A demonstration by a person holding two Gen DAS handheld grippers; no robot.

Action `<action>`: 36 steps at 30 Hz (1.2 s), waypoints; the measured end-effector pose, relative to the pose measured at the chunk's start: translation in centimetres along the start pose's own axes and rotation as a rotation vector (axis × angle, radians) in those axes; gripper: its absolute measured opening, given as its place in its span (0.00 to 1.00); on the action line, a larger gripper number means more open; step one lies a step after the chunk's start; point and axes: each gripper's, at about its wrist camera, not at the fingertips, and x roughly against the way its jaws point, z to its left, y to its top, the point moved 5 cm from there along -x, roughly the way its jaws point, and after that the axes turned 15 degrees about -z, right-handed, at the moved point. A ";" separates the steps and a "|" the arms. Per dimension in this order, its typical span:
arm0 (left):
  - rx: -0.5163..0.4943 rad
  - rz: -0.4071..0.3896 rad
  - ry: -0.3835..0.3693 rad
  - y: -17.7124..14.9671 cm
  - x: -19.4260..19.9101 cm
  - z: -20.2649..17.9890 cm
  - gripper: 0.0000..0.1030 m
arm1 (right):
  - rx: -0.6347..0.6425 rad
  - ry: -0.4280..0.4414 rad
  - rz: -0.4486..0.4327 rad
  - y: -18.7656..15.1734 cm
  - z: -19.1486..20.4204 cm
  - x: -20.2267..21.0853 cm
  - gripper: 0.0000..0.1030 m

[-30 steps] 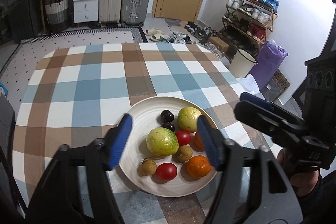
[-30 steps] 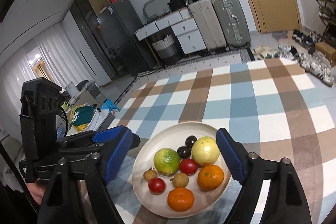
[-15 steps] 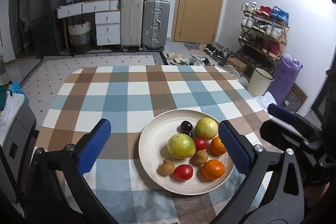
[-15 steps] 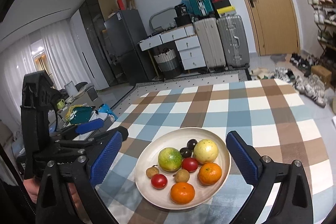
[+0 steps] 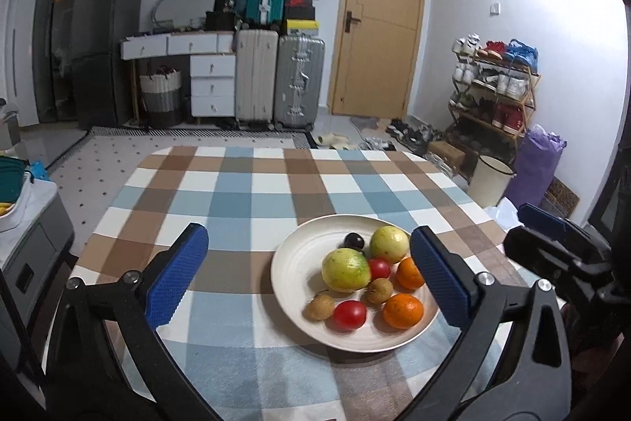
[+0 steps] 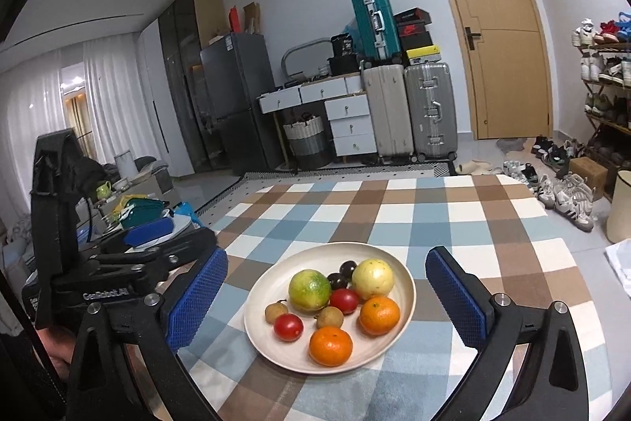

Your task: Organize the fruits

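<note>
Cream plate (image 6: 408,296) is sitting near the close edge of the checked-cloth bench (image 6: 434,212), carrying all the fruit. Two green-yellow fruits, one greener (image 6: 309,290) and one paler (image 6: 372,278), are lying in the middle, with two small dark round fruits (image 6: 342,274), possibly plums, tucked between them at the back. A red tomato (image 6: 344,300) is sitting just in front of those; a second tomato (image 6: 288,327) is lying nearer the front rim. Two oranges (image 6: 330,346) are sitting at the front right, and two small brown fruits (image 6: 329,317) are lying among them.

Right gripper (image 6: 327,306) is hovering over the plate, jaws spread wide, just having been opening, gripping nothing. Left gripper (image 5: 309,277) is likewise gaping wide after opening, nothing pressed between the pads, with the plate lying toward its right finger. Suitcases (image 5: 276,77) and a shoe rack (image 5: 493,85) are standing beyond the bench.
</note>
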 end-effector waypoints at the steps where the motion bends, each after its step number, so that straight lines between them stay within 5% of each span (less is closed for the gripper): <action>1: -0.005 -0.017 0.006 -0.2 0.5 0.1 0.99 | -0.001 -0.001 -0.006 -0.1 0.0 0.3 0.99; 17: -0.098 -0.140 0.070 -5.0 2.4 1.0 0.99 | 0.158 -0.065 -0.186 -2.4 0.8 4.4 0.99; 28: -0.107 -0.132 0.082 -5.4 1.6 1.0 0.99 | 0.176 -0.221 -0.079 -4.2 -1.2 2.4 0.99; 36: -0.107 -0.132 0.081 -5.4 1.5 0.9 0.99 | 0.197 -0.217 -0.085 -4.3 -0.9 2.7 0.99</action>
